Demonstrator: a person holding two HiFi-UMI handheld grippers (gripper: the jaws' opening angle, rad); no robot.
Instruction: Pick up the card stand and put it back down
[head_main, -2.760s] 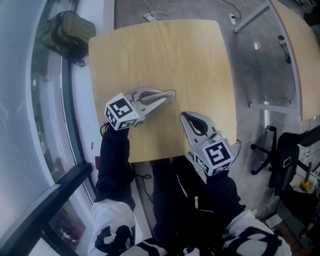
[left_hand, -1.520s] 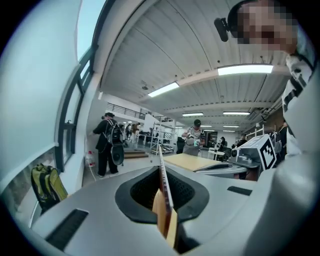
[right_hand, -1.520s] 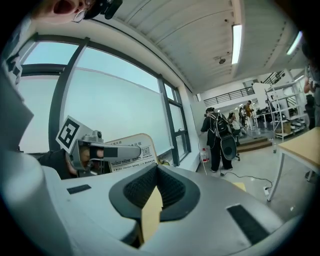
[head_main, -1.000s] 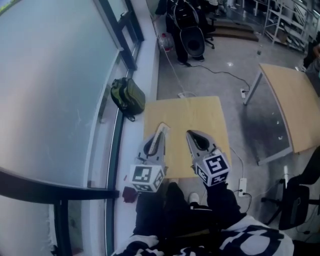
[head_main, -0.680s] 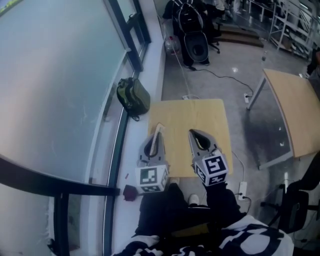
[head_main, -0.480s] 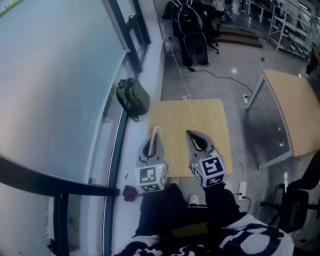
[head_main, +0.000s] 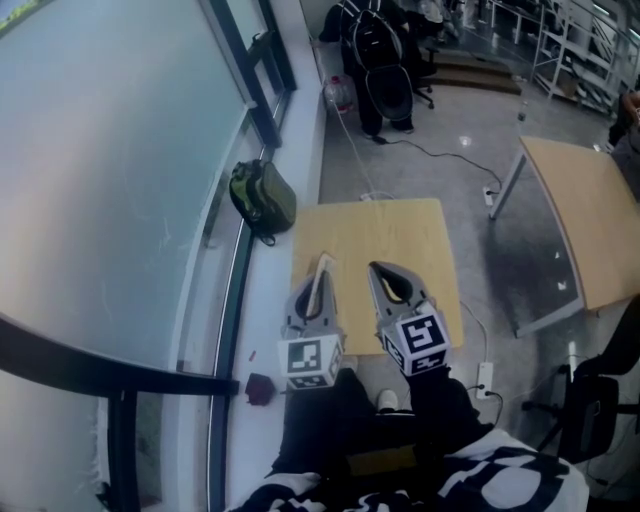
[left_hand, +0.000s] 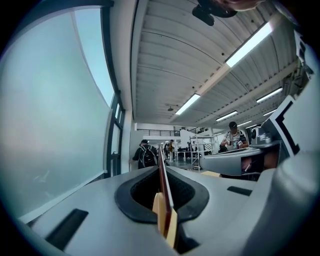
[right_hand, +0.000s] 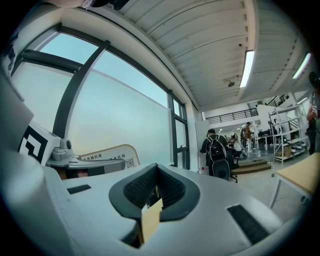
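Above the worktop's (head_main: 400, 232) near edge, the left hand-held gripper (head_main: 322, 268) clamps the card stand (right_hand: 110, 154), its print beside a QR code (right_hand: 131, 163) unreadable; the right hand-held gripper (head_main: 378, 270) is closed, empty.

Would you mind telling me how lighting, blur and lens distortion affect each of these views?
Head view: soft, slightly blurred, the window a hazy pale wash. Left gripper view: strong fisheye with dark corners, ceiling lights blown out, card stand edge-on. Right gripper view: same fisheye, window bright.
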